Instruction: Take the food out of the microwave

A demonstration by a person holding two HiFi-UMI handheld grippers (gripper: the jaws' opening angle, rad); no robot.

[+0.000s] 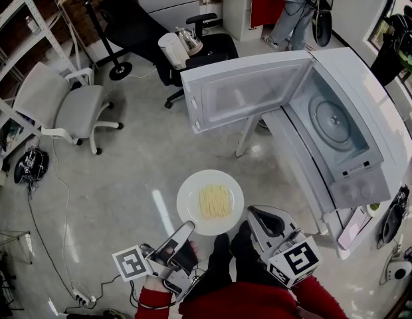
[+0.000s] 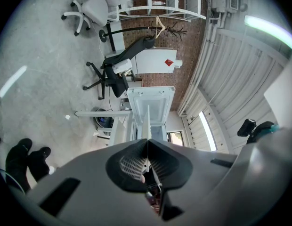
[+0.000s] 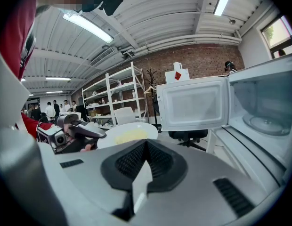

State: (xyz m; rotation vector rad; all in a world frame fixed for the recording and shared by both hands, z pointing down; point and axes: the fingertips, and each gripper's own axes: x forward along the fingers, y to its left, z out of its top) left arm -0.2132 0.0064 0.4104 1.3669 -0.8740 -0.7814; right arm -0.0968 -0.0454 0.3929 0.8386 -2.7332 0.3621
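Note:
A white plate [image 1: 193,212] of pale noodles [image 1: 215,201] hangs in the air over the floor, left of the open microwave [image 1: 385,121]. My left gripper [image 1: 188,226] is shut on the plate's near-left rim; in the left gripper view the plate [image 2: 147,121] shows edge-on between the jaws. My right gripper [image 1: 251,212] is shut, its tip close to the plate's right rim, holding nothing I can see. In the right gripper view the plate [image 3: 118,134] lies beyond and left of the jaws. The microwave's cavity holds only its glass turntable [image 1: 332,119]. Its door [image 1: 249,92] swings out leftward.
A grey office chair [image 1: 66,105] and a black chair [image 1: 193,52] carrying a white kettle [image 1: 171,49] stand behind. White shelving [image 1: 20,18] is at the left, cables [image 1: 73,278] run over the floor, and a person [image 1: 296,12] stands at the back.

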